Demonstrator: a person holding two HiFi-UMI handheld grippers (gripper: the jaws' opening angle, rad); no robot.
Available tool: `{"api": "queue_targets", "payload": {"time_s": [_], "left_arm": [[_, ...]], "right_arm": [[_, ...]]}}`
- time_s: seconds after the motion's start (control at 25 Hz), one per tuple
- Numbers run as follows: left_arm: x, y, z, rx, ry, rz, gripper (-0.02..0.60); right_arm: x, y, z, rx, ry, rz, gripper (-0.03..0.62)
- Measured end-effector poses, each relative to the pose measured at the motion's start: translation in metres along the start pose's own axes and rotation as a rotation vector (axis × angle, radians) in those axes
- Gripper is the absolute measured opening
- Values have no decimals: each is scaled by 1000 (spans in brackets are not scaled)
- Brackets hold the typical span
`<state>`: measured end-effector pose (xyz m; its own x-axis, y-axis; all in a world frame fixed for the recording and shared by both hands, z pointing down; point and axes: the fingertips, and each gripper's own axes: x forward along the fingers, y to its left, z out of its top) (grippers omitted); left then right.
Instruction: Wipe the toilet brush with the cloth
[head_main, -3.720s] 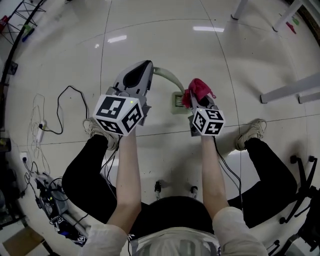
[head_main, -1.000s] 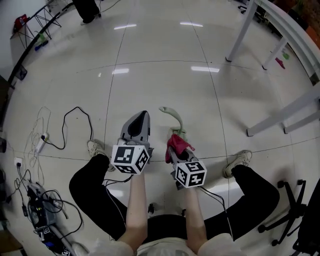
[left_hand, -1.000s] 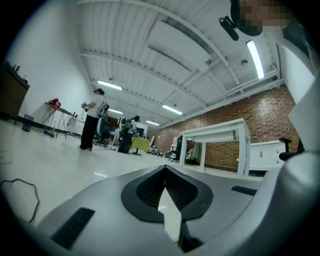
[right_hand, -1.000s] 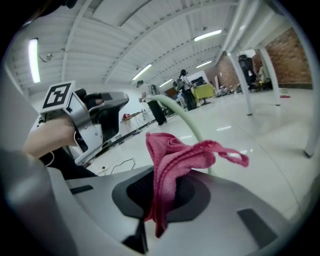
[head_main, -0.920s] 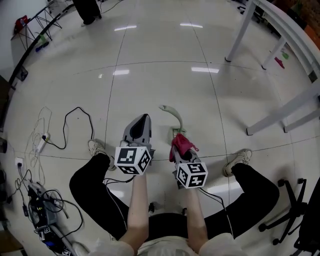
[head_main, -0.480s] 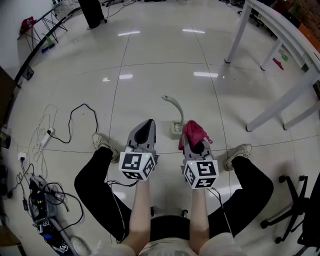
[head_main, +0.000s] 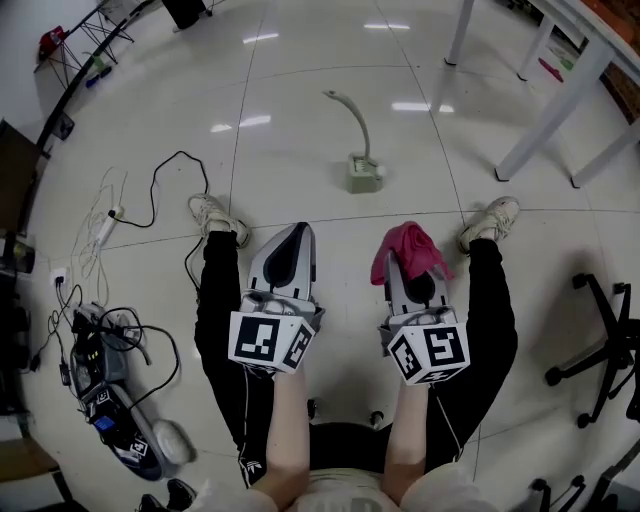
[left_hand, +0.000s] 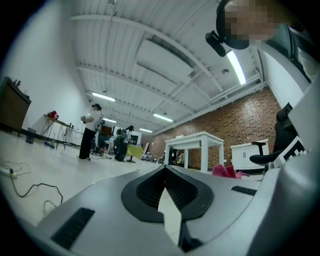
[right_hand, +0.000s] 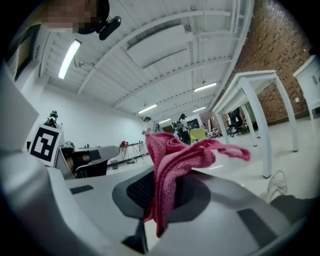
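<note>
The pale green toilet brush (head_main: 358, 128) stands in its holder (head_main: 364, 176) on the floor, well ahead of both grippers and touched by neither. My left gripper (head_main: 298, 236) is shut with nothing in it; in the left gripper view its jaws (left_hand: 165, 169) meet at the tips. My right gripper (head_main: 411, 266) is shut on the pink cloth (head_main: 404, 250), which bunches over the jaw tips. In the right gripper view the cloth (right_hand: 169, 161) hangs down between the jaws. Both grippers are held level above the person's knees.
Cables and a power strip (head_main: 108, 214) lie on the floor at left, with a pile of gear (head_main: 100, 362) at lower left. White table legs (head_main: 538, 128) stand at upper right, a chair base (head_main: 602, 352) at right. The person's shoes (head_main: 214, 214) flank the grippers.
Both grippers have drawn back from the brush toward the person and risen. The brush now stands alone farther ahead. The cloth stays in the right gripper.
</note>
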<state>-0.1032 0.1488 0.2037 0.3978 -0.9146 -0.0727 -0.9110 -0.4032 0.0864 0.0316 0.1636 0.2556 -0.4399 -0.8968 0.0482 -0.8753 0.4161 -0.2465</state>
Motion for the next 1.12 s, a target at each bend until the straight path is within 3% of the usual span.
{"api": "queue_targets", "payload": {"time_s": [0.2,0.36,0.52,0.88,1.12], "left_arm": [[-111,-46,27,77,-6,-7,3],[-195,-65,27,62,1,8,3],[-254,-75,32,70,6,15,3],[-302,-74,53,94,-44,59,3],[-319,-77,45,84,-35,76,3]], "right_arm": [[-98,76,15,-49,-57,53,31],[-161,134,20,-150,-54,100,32],[-210,164,14,-139,-49,117,32],[-255,183,41,-160,-148,119,32],[-267,184,36,-176,-140,95,32]]}}
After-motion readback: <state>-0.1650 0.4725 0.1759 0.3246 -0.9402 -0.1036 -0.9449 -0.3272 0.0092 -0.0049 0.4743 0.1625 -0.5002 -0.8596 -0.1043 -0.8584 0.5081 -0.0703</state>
